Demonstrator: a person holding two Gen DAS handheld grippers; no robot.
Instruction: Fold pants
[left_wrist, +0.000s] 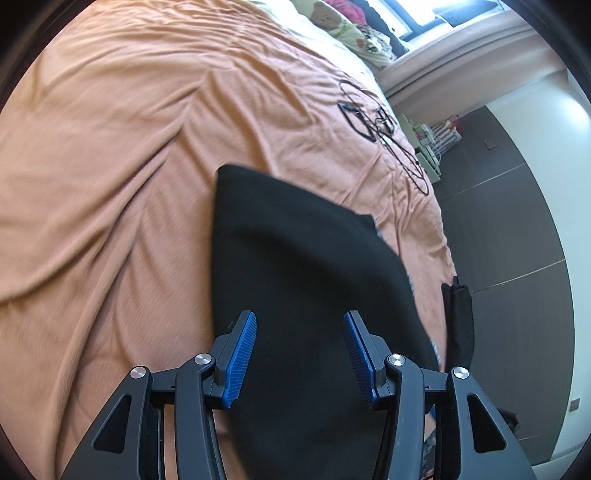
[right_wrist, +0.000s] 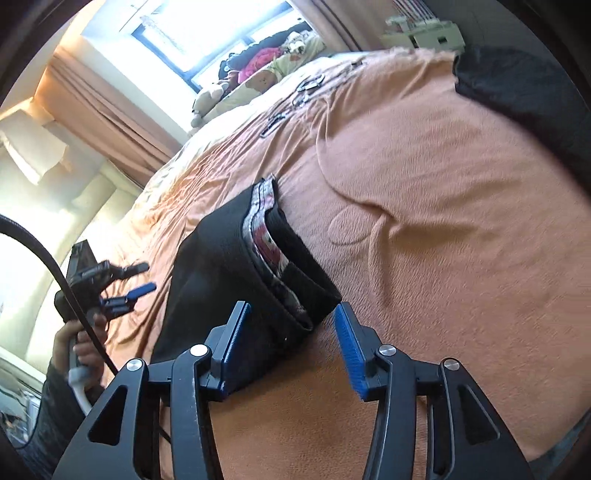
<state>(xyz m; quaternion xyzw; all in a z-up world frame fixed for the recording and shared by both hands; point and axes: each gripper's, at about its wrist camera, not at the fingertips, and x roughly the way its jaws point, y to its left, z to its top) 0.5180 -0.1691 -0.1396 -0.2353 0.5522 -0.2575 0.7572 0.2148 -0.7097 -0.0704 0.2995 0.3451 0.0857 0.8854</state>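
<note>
Black pants (left_wrist: 303, 258) lie folded on the orange bedspread (left_wrist: 110, 184). My left gripper (left_wrist: 300, 317) hovers over their near part, open, with the blue pads apart and only flat cloth below them. In the right wrist view the pants (right_wrist: 221, 266) show their waistband with a patterned lining (right_wrist: 266, 243). My right gripper (right_wrist: 291, 306) is open, and the waistband's near corner lies between its jaws without being pinched. A hand (right_wrist: 85, 347) at the far left of that view holds the left gripper (right_wrist: 142, 278), open there too.
Black cables (left_wrist: 369, 122) lie on the bed near its far right edge. Another dark garment (right_wrist: 517, 92) sits at the bed's far corner, and dark cloth (left_wrist: 458, 317) hangs off the bed's side. Pillows and soft toys (right_wrist: 258, 77) lie by the window. Dark floor (left_wrist: 498, 221) runs along the right.
</note>
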